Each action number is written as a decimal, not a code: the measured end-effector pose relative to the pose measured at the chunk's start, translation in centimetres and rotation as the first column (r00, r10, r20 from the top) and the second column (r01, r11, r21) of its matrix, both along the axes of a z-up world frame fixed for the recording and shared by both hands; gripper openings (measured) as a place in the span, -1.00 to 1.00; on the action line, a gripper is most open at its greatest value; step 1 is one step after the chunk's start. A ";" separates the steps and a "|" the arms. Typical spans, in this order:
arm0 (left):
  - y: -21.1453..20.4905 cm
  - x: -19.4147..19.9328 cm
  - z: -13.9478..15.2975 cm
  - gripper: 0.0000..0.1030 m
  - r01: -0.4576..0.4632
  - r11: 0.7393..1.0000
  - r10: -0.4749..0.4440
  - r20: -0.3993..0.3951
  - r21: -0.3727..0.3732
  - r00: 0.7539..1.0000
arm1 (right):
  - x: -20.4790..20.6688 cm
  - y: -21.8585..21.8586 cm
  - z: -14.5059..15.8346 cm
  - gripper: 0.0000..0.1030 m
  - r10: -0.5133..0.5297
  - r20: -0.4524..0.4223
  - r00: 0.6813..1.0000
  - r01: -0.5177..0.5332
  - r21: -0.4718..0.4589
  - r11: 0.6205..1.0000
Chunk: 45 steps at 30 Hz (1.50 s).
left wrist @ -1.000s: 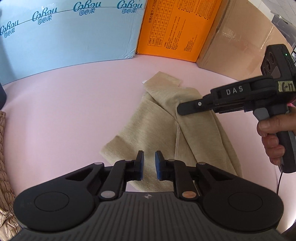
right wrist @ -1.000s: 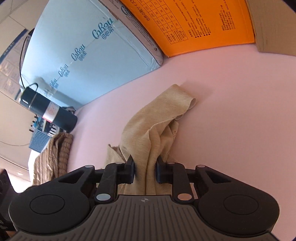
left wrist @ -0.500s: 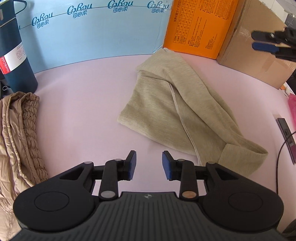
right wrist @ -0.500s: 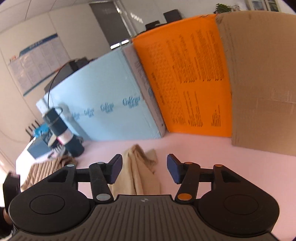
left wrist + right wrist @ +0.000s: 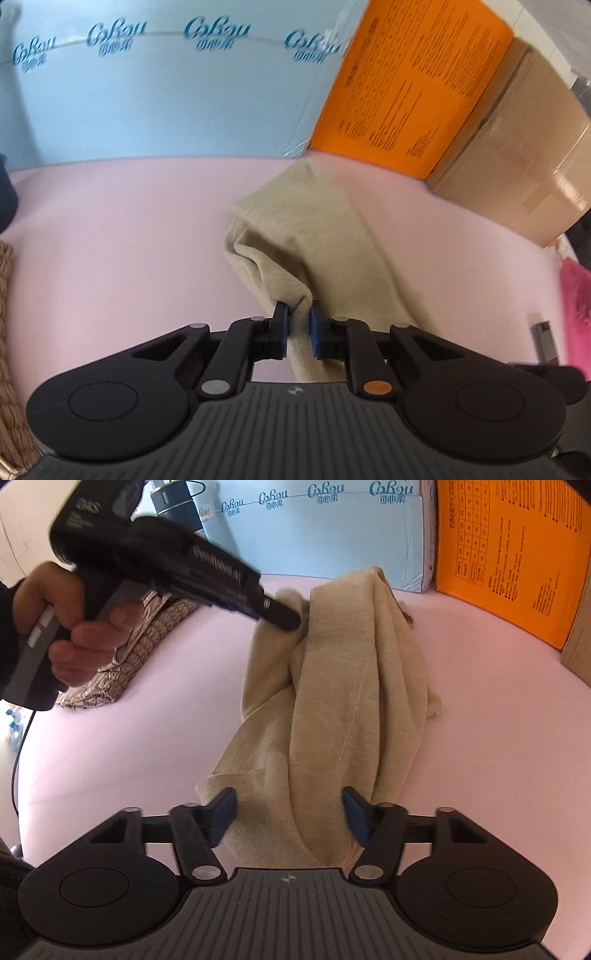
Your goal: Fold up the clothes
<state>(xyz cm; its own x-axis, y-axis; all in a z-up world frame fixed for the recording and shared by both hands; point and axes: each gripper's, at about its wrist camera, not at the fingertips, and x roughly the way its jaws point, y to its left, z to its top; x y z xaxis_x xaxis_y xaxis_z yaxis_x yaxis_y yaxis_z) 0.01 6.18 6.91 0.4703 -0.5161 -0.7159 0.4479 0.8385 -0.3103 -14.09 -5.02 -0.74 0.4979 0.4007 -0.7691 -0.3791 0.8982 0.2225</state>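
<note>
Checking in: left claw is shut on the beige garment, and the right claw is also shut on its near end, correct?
Not quite. The left claw is shut on the beige garment, but the right claw is open: its fingers stand wide apart on either side of the garment's near end, not pinching it. The right wrist view shows this.

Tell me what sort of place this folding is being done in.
Probably an office or storeroom set up as a work table, not a home laundry. A pink table cover carries the beige garment, hemmed in by a blue printed carton, an orange carton and a taped brown cardboard box.
</note>
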 end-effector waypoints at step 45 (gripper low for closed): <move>6.1 -7.3 -2.4 0.38 -0.002 0.983 -0.004 0.033 0.184 0.999 | 14.2 3.2 5.3 0.60 0.045 0.101 0.994 -0.060 0.149 0.987</move>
